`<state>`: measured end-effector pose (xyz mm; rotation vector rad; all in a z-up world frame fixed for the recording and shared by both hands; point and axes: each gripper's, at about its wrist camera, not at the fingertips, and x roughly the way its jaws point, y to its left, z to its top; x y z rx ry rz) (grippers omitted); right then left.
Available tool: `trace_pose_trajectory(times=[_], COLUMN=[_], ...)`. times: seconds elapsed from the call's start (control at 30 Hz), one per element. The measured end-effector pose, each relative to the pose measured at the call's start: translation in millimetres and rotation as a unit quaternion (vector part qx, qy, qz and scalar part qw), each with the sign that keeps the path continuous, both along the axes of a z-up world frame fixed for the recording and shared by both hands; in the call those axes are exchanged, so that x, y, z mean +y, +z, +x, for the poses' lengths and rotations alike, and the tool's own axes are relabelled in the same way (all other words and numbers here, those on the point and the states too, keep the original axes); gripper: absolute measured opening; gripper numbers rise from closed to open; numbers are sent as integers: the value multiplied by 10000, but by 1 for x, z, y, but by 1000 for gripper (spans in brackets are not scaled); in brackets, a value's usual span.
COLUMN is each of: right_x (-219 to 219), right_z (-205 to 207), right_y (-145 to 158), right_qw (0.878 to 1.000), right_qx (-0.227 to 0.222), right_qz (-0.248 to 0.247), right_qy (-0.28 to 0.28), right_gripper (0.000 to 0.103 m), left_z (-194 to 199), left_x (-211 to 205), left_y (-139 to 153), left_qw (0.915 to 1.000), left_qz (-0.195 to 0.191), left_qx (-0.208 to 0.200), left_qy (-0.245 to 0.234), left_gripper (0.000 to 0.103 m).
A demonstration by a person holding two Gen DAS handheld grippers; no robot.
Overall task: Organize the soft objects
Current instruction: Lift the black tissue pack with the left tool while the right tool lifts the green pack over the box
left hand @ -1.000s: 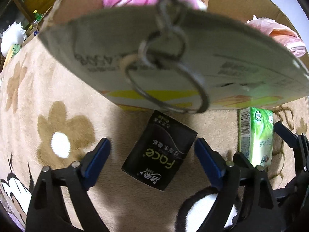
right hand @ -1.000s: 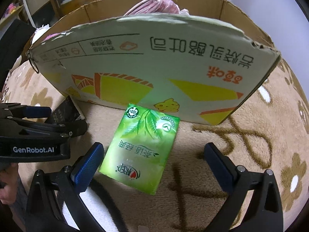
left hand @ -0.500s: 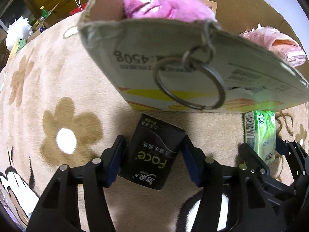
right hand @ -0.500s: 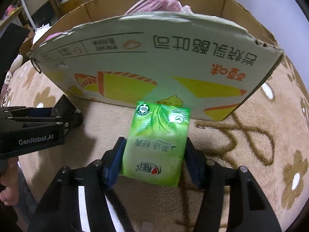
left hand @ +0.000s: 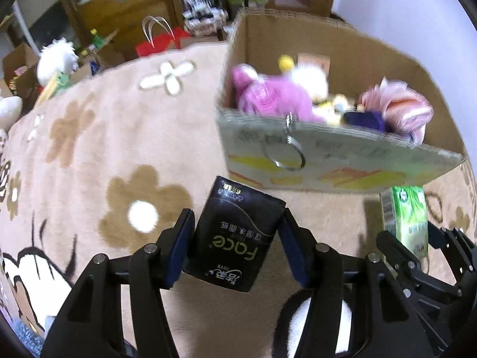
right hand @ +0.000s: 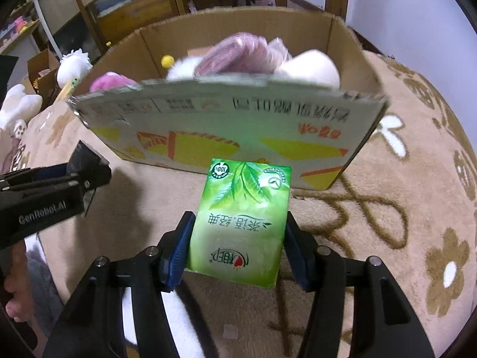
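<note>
My left gripper [left hand: 235,247] is shut on a black tissue pack [left hand: 235,235] and holds it above the carpet, short of the cardboard box [left hand: 328,161]. My right gripper [right hand: 237,246] is shut on a green tissue pack [right hand: 241,223], also raised in front of the box [right hand: 238,125]. The green pack also shows at the right of the left wrist view [left hand: 408,214]. The box holds a pink plush toy [left hand: 268,98], a white plush [right hand: 310,68] and pink wrapped bundles [left hand: 399,110]. The left gripper appears at the left of the right wrist view [right hand: 80,179].
A beige flower-pattern carpet [left hand: 104,149] covers the floor. A metal key ring [left hand: 286,155] hangs from the box's front flap. Behind the carpet stand wooden furniture, a red bag [left hand: 158,41], white plush toys [left hand: 56,59] and small boxes.
Both grippers closed on their tissue packs, then lifted them off the carpet. The view now looks down over the box's front flap into its contents.
</note>
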<state>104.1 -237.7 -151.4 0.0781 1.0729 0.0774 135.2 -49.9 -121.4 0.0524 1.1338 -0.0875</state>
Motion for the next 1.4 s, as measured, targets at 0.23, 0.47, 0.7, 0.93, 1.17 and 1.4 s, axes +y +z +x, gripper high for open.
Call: trace_pose_trajectory(times=[0.23, 0.47, 0.7, 0.93, 1.17, 1.4], right_x=[-2, -3, -1, -5, -10, -15], right_z=[-20, -41, -66, -79, -74, -56], right_y=[43, 84, 132, 168, 186, 181], right_qw=[9989, 9949, 9801, 9648, 9512, 9403], right_qx=[-457, -1013, -1973, -2609, -3064, -3380], right_qz=[96, -23, -194, -206, -217, -140], right_qy=[28, 18, -105, -247, -311, -385], right_gripper=[60, 60, 60, 60, 60, 60], left_z=[-34, -64, -81, -80, -73, -47], left_x=[13, 19, 29, 32, 18, 5], left_y=[46, 100, 147, 170, 182, 181], left_qw=[9962, 9824, 9574, 9501, 9430, 9405], left_qz=[-409, -474, -536, -494, -378, -375], left_qx=[-762, -1805, -2829, -3081, -3290, -3346], left_qy=[66, 15, 211, 47, -317, -459], left_gripper=[55, 55, 55, 55, 55, 55])
